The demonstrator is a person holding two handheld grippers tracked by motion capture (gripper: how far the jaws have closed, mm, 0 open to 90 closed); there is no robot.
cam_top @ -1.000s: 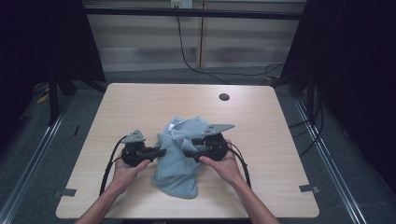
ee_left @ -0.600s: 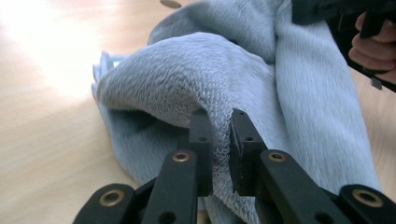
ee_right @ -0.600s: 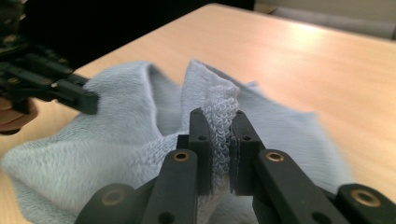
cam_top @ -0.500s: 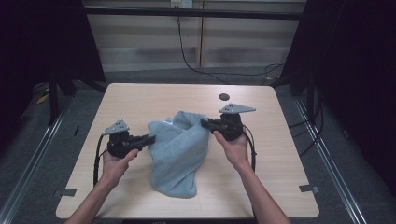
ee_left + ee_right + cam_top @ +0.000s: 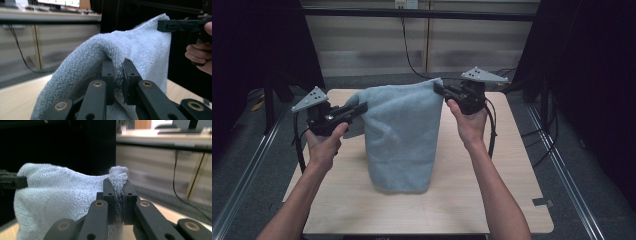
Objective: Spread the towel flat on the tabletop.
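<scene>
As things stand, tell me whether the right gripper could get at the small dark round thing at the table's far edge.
Probably not right away: the right gripper is shut on a corner of the light blue towel, which hangs between it and the left gripper. I cannot see the round thing now; the raised towel may hide it.

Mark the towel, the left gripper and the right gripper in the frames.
towel (image 5: 399, 135), high view, middle of the hanging cloth.
left gripper (image 5: 118, 75), left gripper view, midway between its fingertips, clamped on towel.
right gripper (image 5: 119, 192), right gripper view, midway between its fingertips, clamped on the towel's corner.

Table evenly lit from above, dark surroundings, backgrounds softly blurred in close views
</scene>
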